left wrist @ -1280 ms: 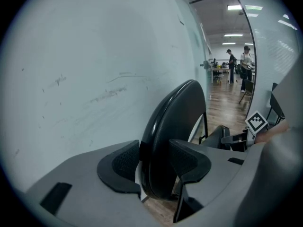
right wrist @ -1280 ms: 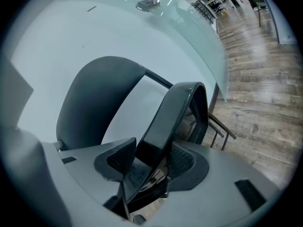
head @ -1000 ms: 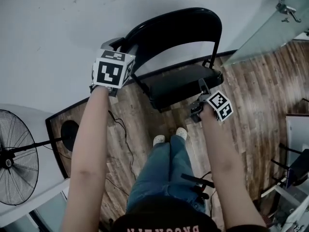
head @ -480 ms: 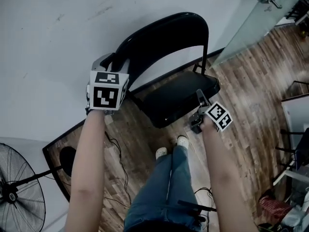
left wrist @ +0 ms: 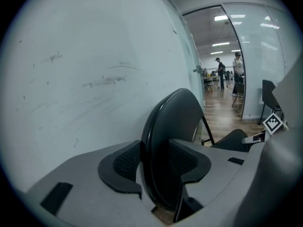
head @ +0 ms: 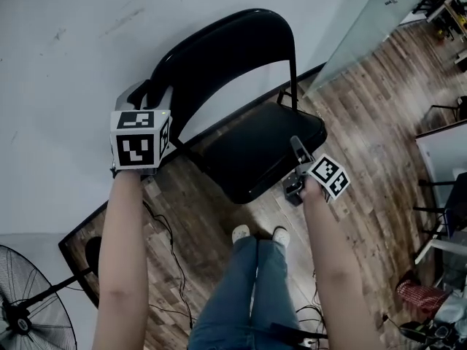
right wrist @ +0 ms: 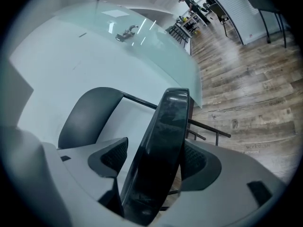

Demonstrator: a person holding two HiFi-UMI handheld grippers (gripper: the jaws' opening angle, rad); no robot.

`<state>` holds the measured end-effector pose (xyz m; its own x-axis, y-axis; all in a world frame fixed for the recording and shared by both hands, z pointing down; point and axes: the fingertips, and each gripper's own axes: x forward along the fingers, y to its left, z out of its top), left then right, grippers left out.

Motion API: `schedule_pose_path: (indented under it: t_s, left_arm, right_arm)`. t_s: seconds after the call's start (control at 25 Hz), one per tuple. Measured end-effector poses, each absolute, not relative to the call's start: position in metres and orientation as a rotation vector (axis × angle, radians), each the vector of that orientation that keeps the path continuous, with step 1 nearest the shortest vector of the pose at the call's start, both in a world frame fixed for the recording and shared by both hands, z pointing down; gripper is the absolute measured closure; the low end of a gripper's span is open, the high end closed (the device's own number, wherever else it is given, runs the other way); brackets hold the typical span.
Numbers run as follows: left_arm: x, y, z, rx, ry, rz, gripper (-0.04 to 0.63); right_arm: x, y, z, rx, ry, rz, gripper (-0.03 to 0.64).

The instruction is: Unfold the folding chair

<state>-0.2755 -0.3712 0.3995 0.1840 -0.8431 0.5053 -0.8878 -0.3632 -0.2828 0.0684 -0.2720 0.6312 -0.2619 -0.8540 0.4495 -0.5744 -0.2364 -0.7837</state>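
Overhead, the head view alone gives the layout: a fan (head: 25, 308) at lower left, then the left gripper (head: 152, 92) on the left rim of the backrest (head: 241, 42). The chair (head: 211, 64) stands unfolded beside the white wall (head: 66, 64). Its seat (head: 255, 148) lies nearly level over the wood floor (head: 365, 122), with the right gripper (head: 295, 172) at the seat's near right edge. How the jaws stand does not show from there, since the marker cubes cover most of them. The left gripper view supplies it: both pads (left wrist: 124, 161) press the backrest's rim in a narrow grip. The right gripper view shows the seat's edge between jaws that have just been opening. A strip of wall is visible between the left pad (right wrist: 111, 157) and the seat, so nothing is clamped there. Only the gripper views reach the distant people (left wrist: 236, 70) in a hall beyond the glass (head: 365, 35). The chair's legs are mostly hidden under the seat, and the person's body is cut off at the bottom edge.
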Motion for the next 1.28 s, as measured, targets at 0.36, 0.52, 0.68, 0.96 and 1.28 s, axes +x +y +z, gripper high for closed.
schedule_pose_path:
  t_s: [0.36,0.52,0.68,0.96,1.28]
  left_arm:
    - [-0.271,-0.363,0.407,2.372,-1.751,0.901,0.422]
    - [-0.263,-0.353,0.409,2.37,-1.777,0.904,0.422]
    - [-0.253,-0.336,0.407,2.369,-1.807,0.907,0.422]
    - [-0.23,-0.306,0.406,2.375,-1.844,0.915,0.42]
    - [-0.209,-0.273,0.411,2.37,-1.887,0.936,0.42]
  right_arm:
    - [0.084,-0.25,0.654,-1.765,1.711,-1.532,0.304]
    - [0.089,-0.239,0.66,-1.753,1.719,-1.558,0.304]
    - [0.097,-0.227,0.666,-1.726,1.692,-1.602,0.303]
    - [0.115,-0.203,0.678,-1.715,1.673,-1.633,0.304]
    - [0.137,-0.172,0.703,-1.674,1.633,-1.666,0.31]
